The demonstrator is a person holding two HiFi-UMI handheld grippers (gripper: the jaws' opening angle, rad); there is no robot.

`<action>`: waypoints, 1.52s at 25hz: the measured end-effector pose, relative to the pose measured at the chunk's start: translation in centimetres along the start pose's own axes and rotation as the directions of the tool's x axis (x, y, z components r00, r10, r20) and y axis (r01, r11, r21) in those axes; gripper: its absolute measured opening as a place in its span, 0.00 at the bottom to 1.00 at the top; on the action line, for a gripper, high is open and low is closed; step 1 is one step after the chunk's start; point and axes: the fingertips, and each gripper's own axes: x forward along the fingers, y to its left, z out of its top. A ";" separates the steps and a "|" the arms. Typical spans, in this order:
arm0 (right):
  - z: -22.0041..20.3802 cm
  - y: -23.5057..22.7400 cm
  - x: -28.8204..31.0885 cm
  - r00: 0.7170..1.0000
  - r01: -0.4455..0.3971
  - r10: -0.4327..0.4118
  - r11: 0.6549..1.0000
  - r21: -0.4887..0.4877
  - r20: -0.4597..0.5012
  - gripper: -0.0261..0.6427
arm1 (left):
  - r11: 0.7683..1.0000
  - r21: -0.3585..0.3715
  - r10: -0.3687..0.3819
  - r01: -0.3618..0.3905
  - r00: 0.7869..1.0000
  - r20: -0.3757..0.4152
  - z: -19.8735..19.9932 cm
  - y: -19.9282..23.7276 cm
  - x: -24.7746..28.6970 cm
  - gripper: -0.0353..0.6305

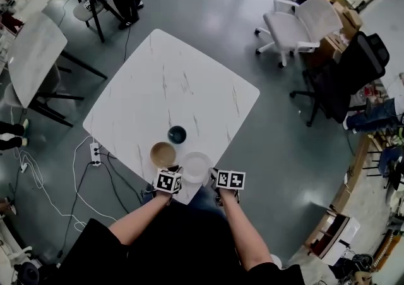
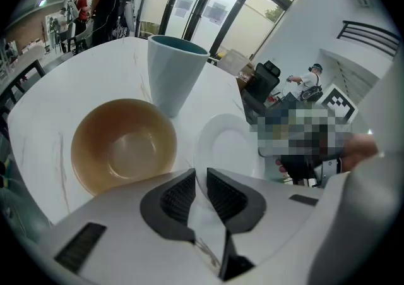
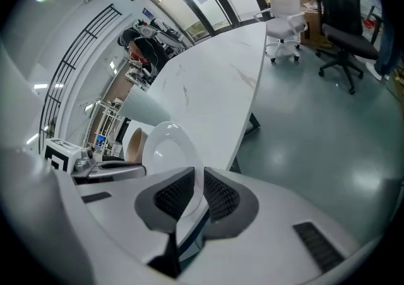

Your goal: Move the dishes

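Jaws narrow; right gripper (image 3: 197,184) tight on white plate (image 3: 158,151) rim; left gripper (image 2: 201,181) on opposite edge

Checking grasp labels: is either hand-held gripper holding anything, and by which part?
Both hold the white plate by its rim: the left hand-held gripper grips its left edge, the right hand-held gripper its right edge.

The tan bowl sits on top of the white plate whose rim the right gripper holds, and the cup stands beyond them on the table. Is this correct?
Not quite. The tan bowl does not sit on the white plate; it stands beside it on the table, as the head view shows. The rest holds: the right gripper holds the plate's rim, and the cup stands beyond them.
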 end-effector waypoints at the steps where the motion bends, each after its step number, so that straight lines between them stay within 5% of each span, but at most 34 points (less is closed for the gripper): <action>1: 0.1 0.0 0.1 1.000 0.001 -0.001 1.000 -0.004 -0.004 0.13 | 1.000 -0.004 0.001 -0.001 1.000 0.001 0.0 0.0 0.1 0.15; 25: 0.9 -0.7 2.3 0.999 0.001 -0.003 0.999 -0.049 -0.036 0.13 | 0.997 -0.063 0.043 -0.044 0.999 -0.015 -1.1 1.0 2.5 0.15; 38: 1.1 -0.7 2.7 1.000 0.004 -0.003 0.996 -0.085 0.009 0.13 | 0.997 -0.009 0.078 -0.078 0.997 -0.014 -0.7 1.2 2.2 0.16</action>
